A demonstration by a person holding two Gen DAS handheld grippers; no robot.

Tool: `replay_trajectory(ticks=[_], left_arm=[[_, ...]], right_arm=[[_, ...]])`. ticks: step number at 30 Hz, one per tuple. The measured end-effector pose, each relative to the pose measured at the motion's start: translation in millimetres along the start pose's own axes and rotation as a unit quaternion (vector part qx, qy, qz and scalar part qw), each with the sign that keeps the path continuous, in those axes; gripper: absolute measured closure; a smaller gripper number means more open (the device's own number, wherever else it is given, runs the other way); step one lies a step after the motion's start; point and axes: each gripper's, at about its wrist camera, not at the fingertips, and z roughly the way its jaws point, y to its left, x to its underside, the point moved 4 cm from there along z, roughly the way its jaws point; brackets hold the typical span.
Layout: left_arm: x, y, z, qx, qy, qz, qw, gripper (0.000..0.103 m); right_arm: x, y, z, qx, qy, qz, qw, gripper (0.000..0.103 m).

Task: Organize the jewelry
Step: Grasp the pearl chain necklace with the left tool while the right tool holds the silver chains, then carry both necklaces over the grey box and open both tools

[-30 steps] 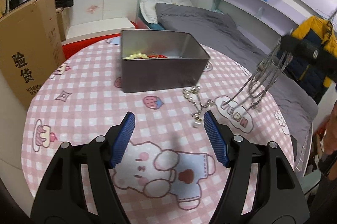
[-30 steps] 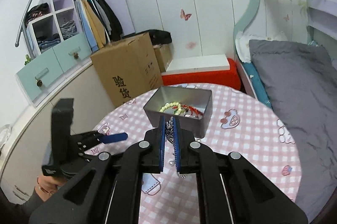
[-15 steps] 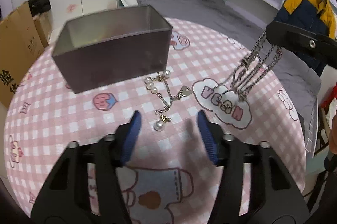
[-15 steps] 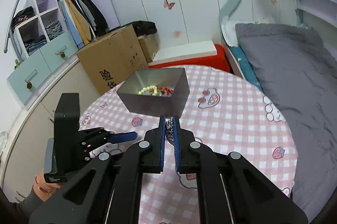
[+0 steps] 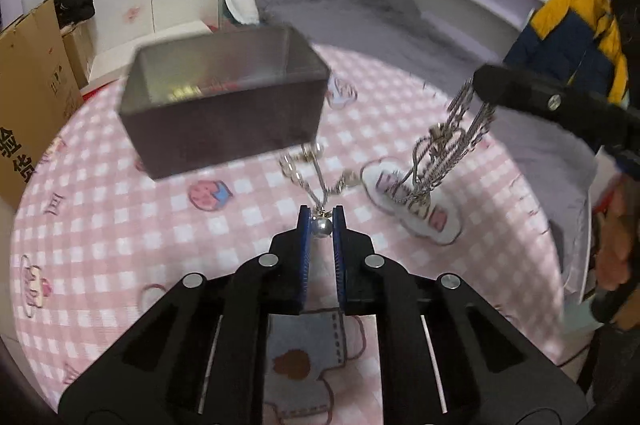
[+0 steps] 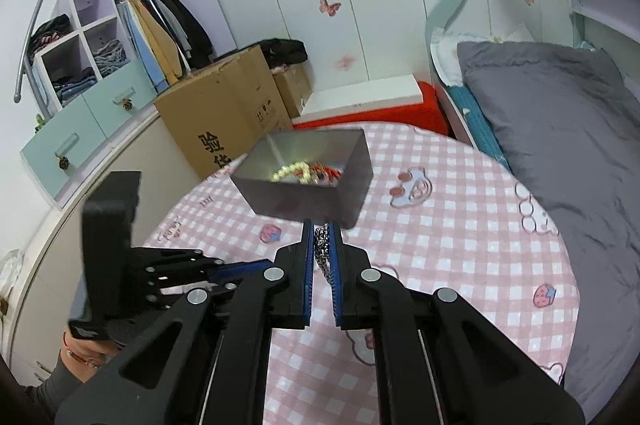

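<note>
A grey metal tin (image 5: 224, 105) stands on the pink checked table and holds beaded jewelry (image 6: 296, 171); it also shows in the right wrist view (image 6: 308, 203). My left gripper (image 5: 321, 219) is shut on the pearl end of a pearl-and-chain necklace (image 5: 316, 177) that trails on the table toward the tin. My right gripper (image 6: 322, 233) is shut on a bundle of silver chains (image 6: 322, 251). In the left wrist view those chains (image 5: 444, 153) hang from the right gripper (image 5: 486, 93) down to the table, right of the tin.
The round table (image 6: 460, 225) has a pink checked cloth with cartoon prints. A cardboard box (image 6: 224, 121) stands past its left edge, a red-and-white stool (image 6: 372, 105) behind it, and a grey bed (image 6: 560, 113) to the right.
My left gripper moved forward and down and closed on the pearl necklace's end. My right gripper, still holding the silver chains, shifted closer to the tin.
</note>
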Motion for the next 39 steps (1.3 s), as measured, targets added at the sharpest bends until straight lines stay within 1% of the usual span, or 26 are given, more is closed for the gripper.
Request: replay_trajectory(ticks=[6, 13, 17, 18, 22, 26, 33, 35, 36, 39], left_arm=[[-29.8, 16.2, -40.3, 0.014, -0.041, -0.015, 0.9990, 0.092], [-69.4, 34.4, -48.1, -0.022, -0.064, -0.009, 0.9977, 0.092], [-85.7, 48.6, -38.3, -0.047, -0.061, -0.009, 0.9970, 0.092], [-89.1, 51.7, -35.6, -0.048, -0.060, -0.010, 0.9970, 0.092], [-96.0, 63.9, -22.5, -0.066, -0.054, -0.012, 0.9963, 0.092], [-96.8, 73.8, -11.0, -0.069, -0.047, -0.019, 0.9963, 0.092], [-95.2, 79.9, 2.6, -0.079, -0.038, -0.022, 0.9959, 0.092], [-95.2, 81.3, 4.2, -0.076, -0.037, -0.025, 0.9962, 0.092], [-95.8, 81.4, 4.2, -0.076, -0.037, -0.025, 0.9961, 0.092], [-96.1, 83.5, 6.7, -0.074, -0.035, -0.030, 0.9962, 0.092]], right_arm=[[-29.4, 16.5, -9.1, -0.001, -0.024, -0.024, 0.999, 0.097], [-67.2, 32.5, 0.3, 0.001, -0.046, -0.049, 0.998, 0.097], [-86.7, 37.3, 15.5, -0.006, -0.052, -0.051, 0.997, 0.097], [-90.7, 37.3, 21.6, -0.004, -0.052, -0.051, 0.997, 0.097], [-96.9, 35.8, 40.7, 0.001, -0.049, -0.051, 0.997, 0.097], [-100.3, 36.0, 51.9, 0.005, -0.047, -0.050, 0.998, 0.097], [-112.2, 43.7, 49.6, 0.001, -0.068, -0.055, 0.996, 0.097], [-116.1, 48.3, 45.1, -0.006, -0.076, -0.060, 0.995, 0.097], [-116.3, 50.4, 45.8, -0.009, -0.073, -0.065, 0.995, 0.097], [-111.4, 47.3, 61.5, 0.002, -0.050, -0.063, 0.997, 0.097]])
